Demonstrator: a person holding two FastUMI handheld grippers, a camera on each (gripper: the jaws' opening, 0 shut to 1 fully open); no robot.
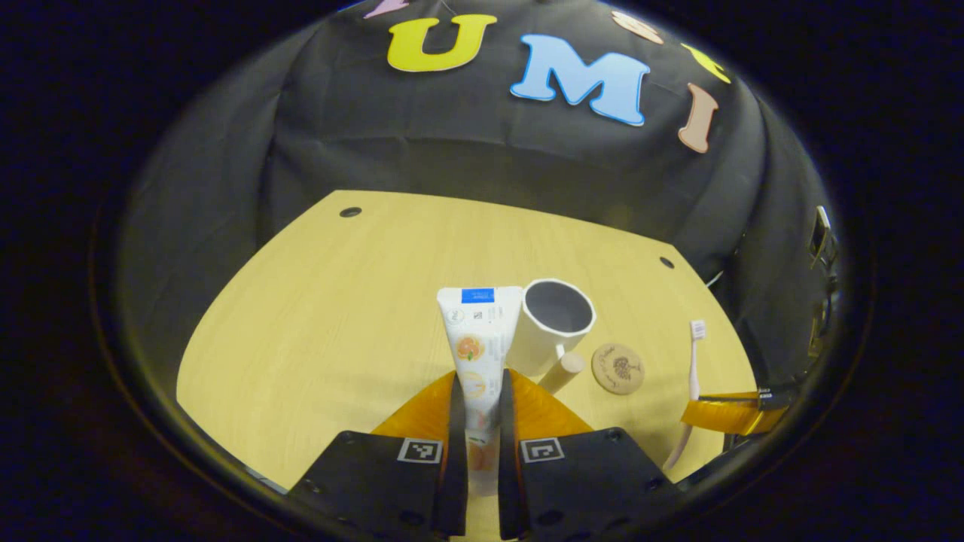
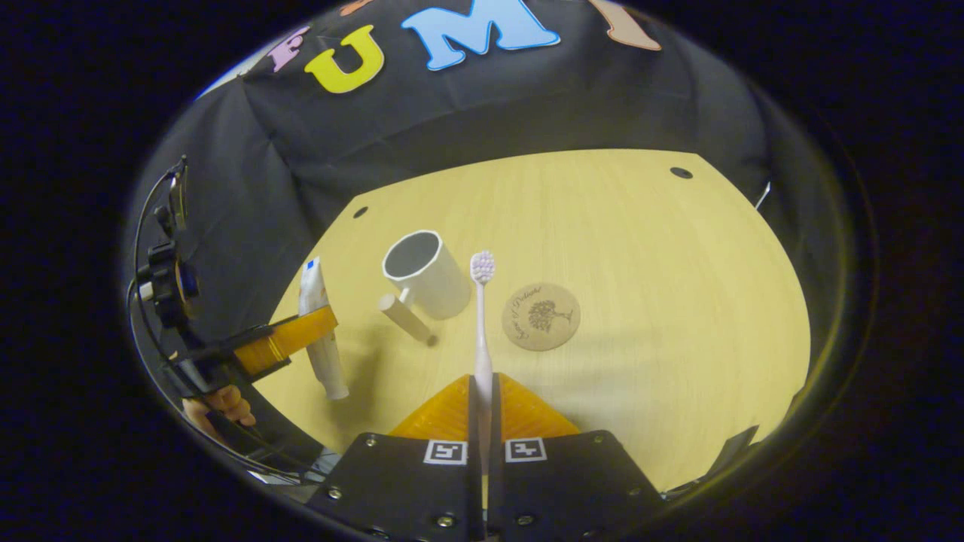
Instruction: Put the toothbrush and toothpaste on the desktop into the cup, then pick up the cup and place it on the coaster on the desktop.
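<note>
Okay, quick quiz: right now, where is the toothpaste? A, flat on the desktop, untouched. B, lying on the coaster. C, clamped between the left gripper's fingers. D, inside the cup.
C: in the left gripper view the toothpaste stands between the left gripper fingers, beside the cup, not in it.

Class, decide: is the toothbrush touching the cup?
Apart. In the left gripper view the toothbrush is far to the right of the cup, with the coaster and bare desktop between them.
</note>
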